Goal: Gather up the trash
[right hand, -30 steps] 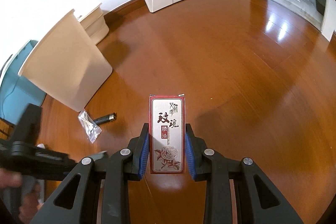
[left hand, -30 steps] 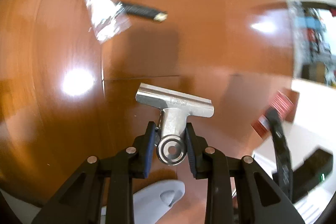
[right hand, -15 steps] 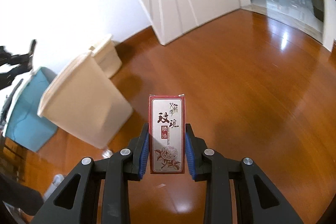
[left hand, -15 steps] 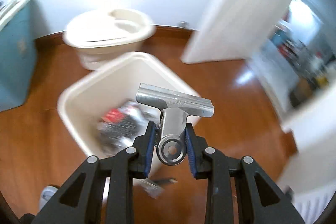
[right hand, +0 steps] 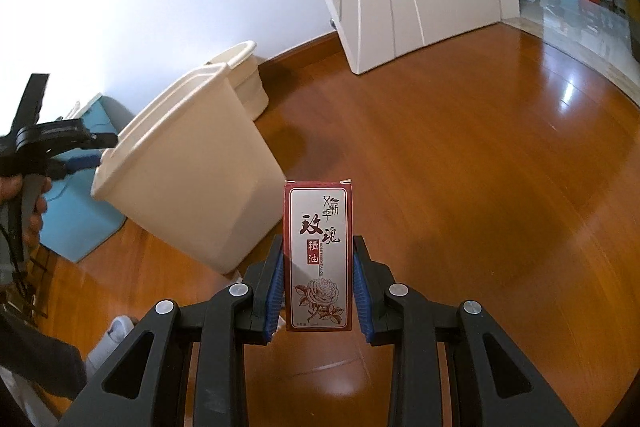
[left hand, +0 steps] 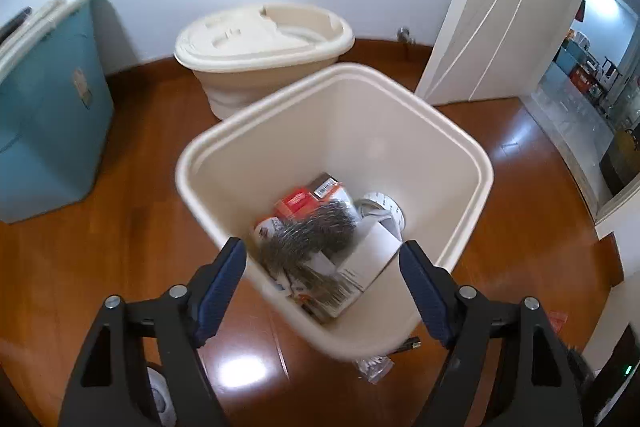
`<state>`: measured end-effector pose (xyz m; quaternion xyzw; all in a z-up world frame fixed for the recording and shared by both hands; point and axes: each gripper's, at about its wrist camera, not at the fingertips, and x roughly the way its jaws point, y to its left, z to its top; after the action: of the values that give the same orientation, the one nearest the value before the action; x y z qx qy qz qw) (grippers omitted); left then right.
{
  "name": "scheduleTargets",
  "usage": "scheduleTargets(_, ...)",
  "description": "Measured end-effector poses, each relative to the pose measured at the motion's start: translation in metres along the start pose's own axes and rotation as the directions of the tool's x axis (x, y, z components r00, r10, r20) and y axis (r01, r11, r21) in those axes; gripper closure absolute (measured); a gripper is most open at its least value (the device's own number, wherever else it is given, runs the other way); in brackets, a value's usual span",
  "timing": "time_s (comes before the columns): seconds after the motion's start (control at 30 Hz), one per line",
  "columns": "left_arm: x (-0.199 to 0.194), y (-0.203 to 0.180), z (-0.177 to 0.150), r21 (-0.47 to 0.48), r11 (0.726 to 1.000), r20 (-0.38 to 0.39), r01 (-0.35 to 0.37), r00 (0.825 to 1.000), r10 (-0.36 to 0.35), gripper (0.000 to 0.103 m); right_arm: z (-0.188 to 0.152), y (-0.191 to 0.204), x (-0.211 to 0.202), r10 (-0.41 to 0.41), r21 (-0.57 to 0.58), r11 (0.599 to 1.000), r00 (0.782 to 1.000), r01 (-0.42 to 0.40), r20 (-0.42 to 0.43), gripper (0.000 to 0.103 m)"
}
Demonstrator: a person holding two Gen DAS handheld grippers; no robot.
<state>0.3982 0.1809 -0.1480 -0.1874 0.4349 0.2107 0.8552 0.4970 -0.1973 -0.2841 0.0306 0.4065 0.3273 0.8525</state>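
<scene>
Rose-oil box clamped upright in right gripper (beside bin).

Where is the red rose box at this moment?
The red rose box stands upright between the closed fingers of the right gripper, low in the middle of the right wrist view, above the wooden floor and right of the beige bin.

1. You have bright, even daylight in both views; the white wall is nearly blown out.
2. Glare patches sit on your glossy brown wooden floor, and more toward the doorway.
3. Your cream plastic trash bin shows motion blur along its near rim.
4. Fisheye bending curves the edges; corners vignette black.
</scene>
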Motion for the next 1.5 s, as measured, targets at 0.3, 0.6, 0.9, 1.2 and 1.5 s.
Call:
scheduleTargets(0.3,-0.023,-0.001,-0.125,0.039,0.998,-0.157,0.049,0.987,-0.042,0.024,0.071,0.060,0.001,0.087,-0.129,0.989,0.993,-0.076,0.082,0.071)
scheduleTargets(0.6,0.018,0.012,-0.172,0.036,0.999,-0.345,0.010,0.939,0.003,0.024,0.164,0.182,0.066,0.264,-0.280,0.923,0.964,-0.264,-0.037,0.070)
scheduleTargets(0.9,0.035,0.032,-0.177,0.035,0.999,-0.383,-0.023,0.923,0.034,0.024,0.130,0.216,0.134,0.209,-0.272,0.923,0.947,-0.273,-0.243,0.047)
scheduleTargets(1.2,0.050,0.039,-0.194,0.050,0.997,-0.422,-0.057,0.904,0.073,0.024,0.036,0.077,0.115,0.001,-0.266,0.961,0.968,-0.070,-0.252,0.044)
scheduleTargets(1.5,0.068,0.033,-0.212,0.059,0.997,-0.501,-0.058,0.862,0.080,0.024,-0.049,0.088,0.211,-0.151,-0.689,0.646,0.830,-0.328,-0.536,0.049)
